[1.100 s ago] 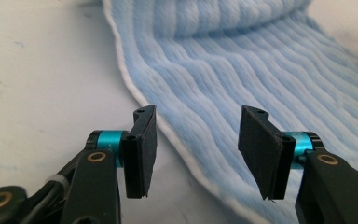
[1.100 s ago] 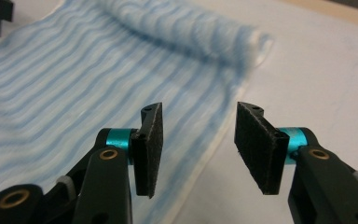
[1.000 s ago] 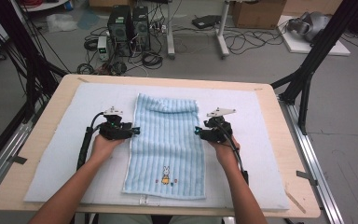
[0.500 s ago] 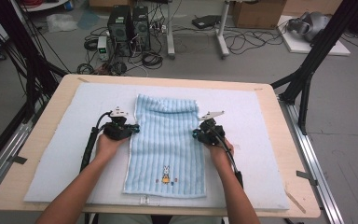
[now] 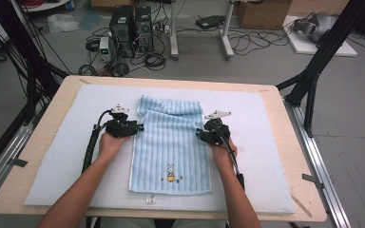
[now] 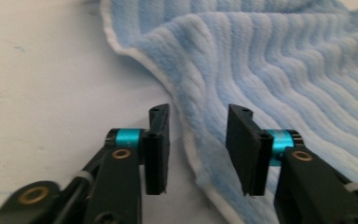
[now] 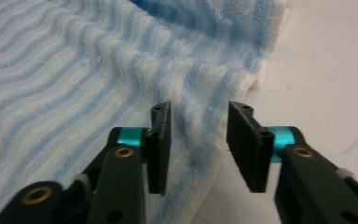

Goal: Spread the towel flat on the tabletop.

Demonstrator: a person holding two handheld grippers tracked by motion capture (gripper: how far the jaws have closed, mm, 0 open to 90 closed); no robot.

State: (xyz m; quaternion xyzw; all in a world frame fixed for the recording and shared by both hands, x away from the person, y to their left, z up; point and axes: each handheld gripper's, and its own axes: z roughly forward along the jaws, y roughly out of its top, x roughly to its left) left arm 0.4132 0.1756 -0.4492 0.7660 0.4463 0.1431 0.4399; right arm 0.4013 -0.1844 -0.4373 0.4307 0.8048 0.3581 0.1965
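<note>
Towel (image 5: 170, 145) lies mid-mat (image 5: 266, 156) on table (image 5: 47, 118), left gripper (image 5: 139, 127) & right gripper (image 5: 199, 134) at its side edges.

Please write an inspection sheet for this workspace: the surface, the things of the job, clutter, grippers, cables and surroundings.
Surface: wooden table under a pale mat.
Job's things: blue striped towel lies lengthwise on the mat, far end rumpled, small animal figure near the near end.
Clutter: nothing seen on the mat.
Grippers: left gripper astride the towel's left edge, right gripper astride its right edge; both sets of jaws have just been opening, pads clear of the cloth.
Cables: black cable trails from the left gripper along the forearm.
Surroundings: computer towers, loose wires and a cardboard box on the floor.
</note>
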